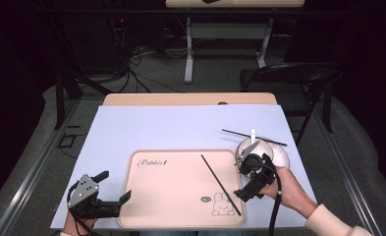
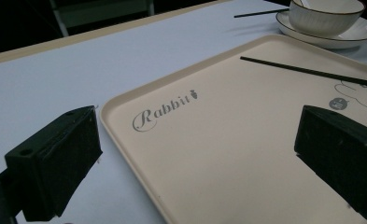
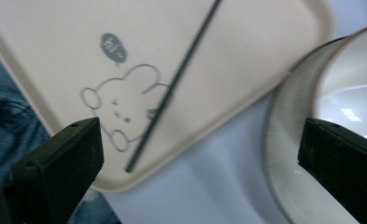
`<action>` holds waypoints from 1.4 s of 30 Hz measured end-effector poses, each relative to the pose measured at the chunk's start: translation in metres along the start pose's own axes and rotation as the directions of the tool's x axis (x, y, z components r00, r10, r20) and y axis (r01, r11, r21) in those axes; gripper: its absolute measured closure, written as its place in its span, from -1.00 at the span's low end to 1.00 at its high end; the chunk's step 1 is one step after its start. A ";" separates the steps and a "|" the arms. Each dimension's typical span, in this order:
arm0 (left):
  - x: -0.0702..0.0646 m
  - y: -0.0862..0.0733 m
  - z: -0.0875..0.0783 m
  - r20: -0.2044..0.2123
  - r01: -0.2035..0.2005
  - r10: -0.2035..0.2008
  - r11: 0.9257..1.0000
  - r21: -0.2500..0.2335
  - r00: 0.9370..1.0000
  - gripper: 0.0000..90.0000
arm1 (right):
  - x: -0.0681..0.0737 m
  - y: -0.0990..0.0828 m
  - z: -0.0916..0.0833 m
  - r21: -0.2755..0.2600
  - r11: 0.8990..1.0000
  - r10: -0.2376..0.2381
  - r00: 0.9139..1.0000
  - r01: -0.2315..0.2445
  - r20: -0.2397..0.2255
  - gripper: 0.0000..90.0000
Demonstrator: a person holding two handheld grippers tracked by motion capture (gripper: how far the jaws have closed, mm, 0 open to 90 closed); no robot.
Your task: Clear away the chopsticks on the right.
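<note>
A beige tray [image 1: 171, 191] printed "Rabbit" lies at the table's front. One black chopstick [image 1: 220, 183] rests slantwise on its right half, its near end over the rabbit drawing [image 3: 125, 102]. Behind the tray's right corner stands a white bowl [image 1: 266, 147] on a saucer [image 1: 285, 158], with a spoon [image 1: 253, 133] in it. A second black chopstick [image 1: 252, 136] lies on the table behind the bowl. My left gripper [image 1: 114, 186] is open astride the tray's front left edge [image 2: 125, 135]. My right gripper [image 1: 242, 177] hangs open above the tray's right edge, with the chopstick [image 3: 181, 74] and bowl [image 3: 354, 93] below it.
A pale blue mat [image 1: 180, 128] covers the table. A black folding chair [image 1: 298, 76] stands past the far right corner. Cables and another table's legs [image 1: 188, 54] lie on the floor beyond. The tray's left half and the mat's far half are bare.
</note>
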State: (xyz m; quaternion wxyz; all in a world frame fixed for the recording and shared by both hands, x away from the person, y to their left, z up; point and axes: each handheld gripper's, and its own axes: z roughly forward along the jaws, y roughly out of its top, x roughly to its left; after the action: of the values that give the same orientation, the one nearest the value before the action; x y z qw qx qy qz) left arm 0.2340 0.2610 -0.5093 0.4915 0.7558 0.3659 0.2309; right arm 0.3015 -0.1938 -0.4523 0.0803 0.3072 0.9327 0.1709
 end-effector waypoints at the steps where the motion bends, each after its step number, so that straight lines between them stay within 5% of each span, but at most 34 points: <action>1: 0.000 0.000 0.000 0.000 -0.002 0.002 1.000 0.000 1.000 -0.99 | 0.000 0.000 0.000 0.000 1.000 0.000 1.000 0.000 0.000 -1.00; 4: 0.000 0.000 0.000 0.001 0.002 -0.002 1.000 -0.002 1.000 -0.99 | -0.009 0.004 -0.012 -0.005 0.998 -0.064 0.996 0.064 0.069 -1.00; 8: 0.000 0.000 0.000 0.004 0.004 -0.004 1.000 -0.005 1.000 -1.00 | -0.023 0.010 -0.029 -0.040 0.984 -0.169 0.975 0.176 0.141 -1.00; 20: 0.002 -0.001 0.000 0.015 0.020 -0.020 1.000 -0.011 1.000 -1.00 | -0.078 0.014 -0.051 -0.040 0.988 -0.136 0.963 0.149 0.233 -1.00; 35: 0.003 0.000 0.000 0.017 0.018 -0.018 1.000 -0.010 1.000 -1.00 | -0.139 0.011 -0.060 0.004 0.987 -0.156 0.960 0.160 0.234 -1.00; 42: 0.003 -0.001 0.000 0.016 0.022 -0.022 1.000 -0.013 1.000 -1.00 | -0.170 0.009 -0.042 0.075 0.987 -0.154 0.965 0.141 0.210 -1.00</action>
State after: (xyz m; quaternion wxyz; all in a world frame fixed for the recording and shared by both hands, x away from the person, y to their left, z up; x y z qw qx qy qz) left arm 0.2354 0.2638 -0.5097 0.5019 0.7502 0.3689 0.2217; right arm 0.4313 -0.3008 -0.4021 0.1843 0.2560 0.9434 0.1021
